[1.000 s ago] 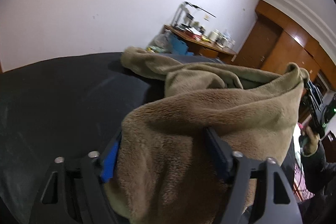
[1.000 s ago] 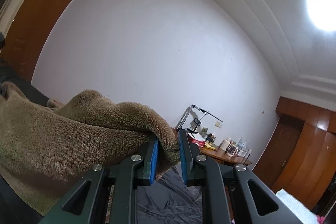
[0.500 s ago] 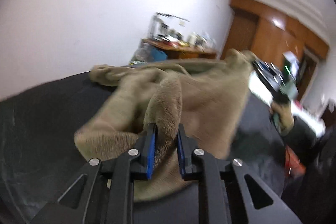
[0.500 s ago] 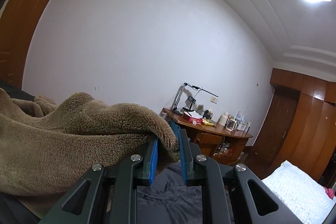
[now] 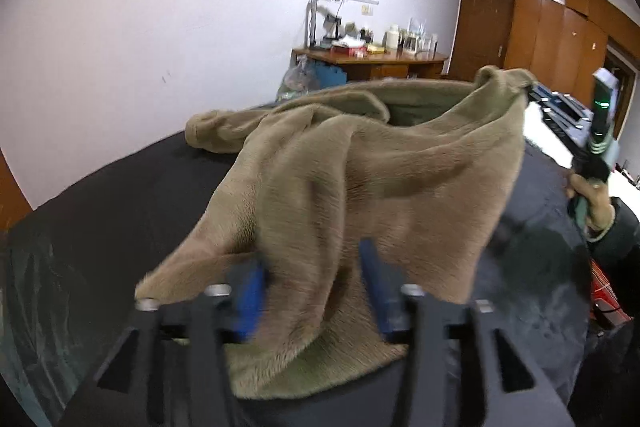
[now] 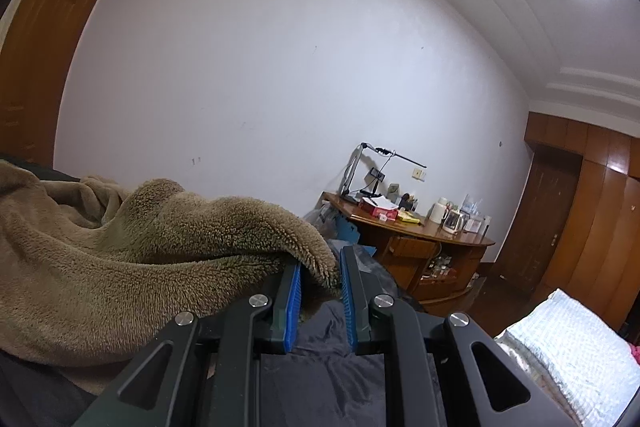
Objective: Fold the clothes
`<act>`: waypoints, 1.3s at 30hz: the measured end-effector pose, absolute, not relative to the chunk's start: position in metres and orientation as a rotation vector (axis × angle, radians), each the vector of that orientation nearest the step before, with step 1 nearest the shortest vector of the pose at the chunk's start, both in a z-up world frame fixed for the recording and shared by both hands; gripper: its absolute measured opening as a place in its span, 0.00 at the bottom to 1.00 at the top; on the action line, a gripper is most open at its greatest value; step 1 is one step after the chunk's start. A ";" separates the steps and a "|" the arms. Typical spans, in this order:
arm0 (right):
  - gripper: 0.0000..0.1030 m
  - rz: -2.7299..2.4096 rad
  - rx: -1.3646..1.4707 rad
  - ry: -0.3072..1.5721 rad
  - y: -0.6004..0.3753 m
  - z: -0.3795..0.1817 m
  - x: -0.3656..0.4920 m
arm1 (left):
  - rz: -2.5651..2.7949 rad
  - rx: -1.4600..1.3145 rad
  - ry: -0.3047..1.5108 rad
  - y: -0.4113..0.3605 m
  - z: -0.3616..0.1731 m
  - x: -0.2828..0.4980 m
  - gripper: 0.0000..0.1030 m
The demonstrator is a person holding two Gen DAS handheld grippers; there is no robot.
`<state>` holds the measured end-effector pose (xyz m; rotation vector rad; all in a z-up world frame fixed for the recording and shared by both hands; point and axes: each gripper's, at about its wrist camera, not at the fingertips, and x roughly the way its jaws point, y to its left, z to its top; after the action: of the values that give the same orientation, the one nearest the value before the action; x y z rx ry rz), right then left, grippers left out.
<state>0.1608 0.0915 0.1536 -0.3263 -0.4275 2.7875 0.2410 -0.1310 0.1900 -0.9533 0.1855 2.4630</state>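
1. A tan fleece garment (image 5: 360, 187), deep-piled and plush, is slung in a sagging span above a black sheet (image 5: 120, 219) covering the work surface; one rounded sleeve-like roll lies on the sheet at the far side, towards the white wall (image 5: 180, 7).
2. The left gripper (image 5: 316, 291), motion-blurred, has just been opening: its blue pads (image 5: 250, 301) now stand apart on either side of a hanging fold of fleece, which passes between them; whether either pad presses the cloth cannot be told.
3. The right gripper (image 6: 319, 291) is pinched tight on a corner of the garment, the pile bunching over its ribbed blue pads (image 6: 294, 303). In the left wrist view it shows at the far right, held by a person's hand (image 5: 592, 199), lifting that corner highest.
4. The garment's lower hem rests crumpled on the sheet by the left gripper, its olive lining showing along the upper rim.
5. Bare black sheet lies open to the left of the cloth and below the right gripper.
6. Behind stand a curved wooden desk (image 6: 420, 239) crowded with a lamp, kettle and boxes, wooden wardrobe panels (image 5: 560, 27), and a white quilted bed cover (image 6: 568, 339) at lower right.
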 end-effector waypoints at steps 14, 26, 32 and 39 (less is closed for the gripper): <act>0.17 2.805 -0.403 -0.401 0.095 0.135 0.165 | 2.259 -0.946 -0.176 -0.157 0.191 0.232 0.49; 0.17 2.770 -0.394 -0.447 0.093 0.126 0.170 | 2.503 -0.975 -0.176 -0.161 0.199 0.227 0.15; 0.17 2.753 -0.300 -0.395 0.096 0.148 0.171 | 2.707 -0.701 -0.264 -0.184 0.265 0.261 0.14; 0.17 2.728 0.032 -0.205 0.106 0.234 0.196 | 2.786 -0.172 -0.275 -0.209 0.371 0.348 0.14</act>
<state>0.1961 0.1063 0.2335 0.0322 -0.2054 2.7277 0.3479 -0.2086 0.3715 -0.1725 -0.2748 2.7865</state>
